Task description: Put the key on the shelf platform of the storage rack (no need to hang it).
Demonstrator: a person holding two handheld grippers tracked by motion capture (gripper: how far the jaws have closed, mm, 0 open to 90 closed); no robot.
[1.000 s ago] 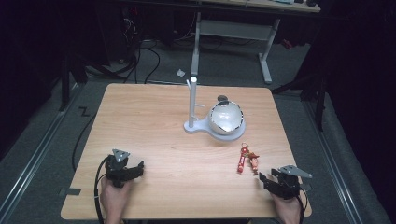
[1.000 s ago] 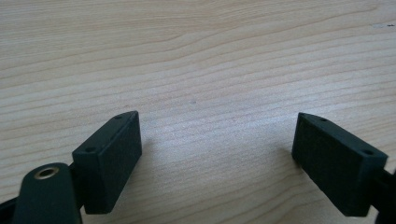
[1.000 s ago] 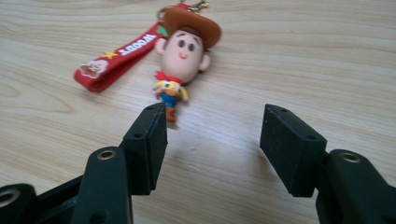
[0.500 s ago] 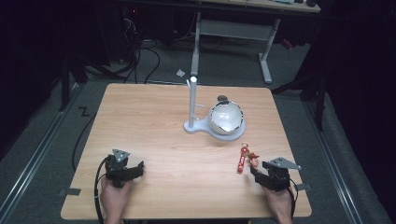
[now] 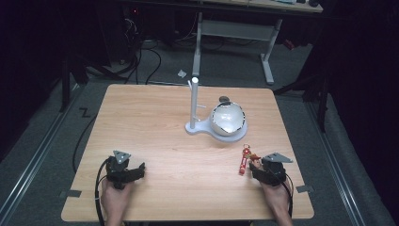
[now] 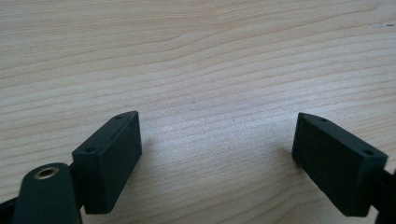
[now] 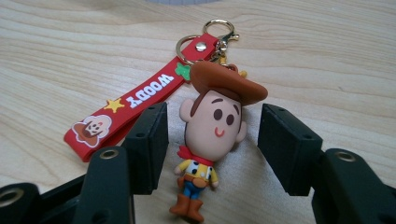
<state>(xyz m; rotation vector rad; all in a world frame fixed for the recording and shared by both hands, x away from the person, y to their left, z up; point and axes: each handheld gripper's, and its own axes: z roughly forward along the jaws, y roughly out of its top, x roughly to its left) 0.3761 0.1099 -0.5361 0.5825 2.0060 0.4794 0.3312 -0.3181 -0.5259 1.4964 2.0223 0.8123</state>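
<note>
High view: wooden table (image 5: 164,122) with a white stand (image 5: 194,106) and a white bowl-like object (image 5: 228,120) at about 1 o'clock from table centre. The keychain (image 5: 244,160) lies flat at about 4 o'clock from centre, its red strap (image 7: 135,100) beside the cowboy figure (image 7: 212,135).

Right gripper (image 5: 256,168) sits at the table's 5 o'clock edge, just beside the keychain. Right gripper view: the figure's head lies between the two black jaws, a gap showing on each side, pads not pressing. The jaws have just been closing and stand moderately wide.

Left gripper (image 5: 136,170) rests at the table's 7 o'clock edge, well apart from the keychain. Left gripper view: jaws wide, bare wood between them.
</note>
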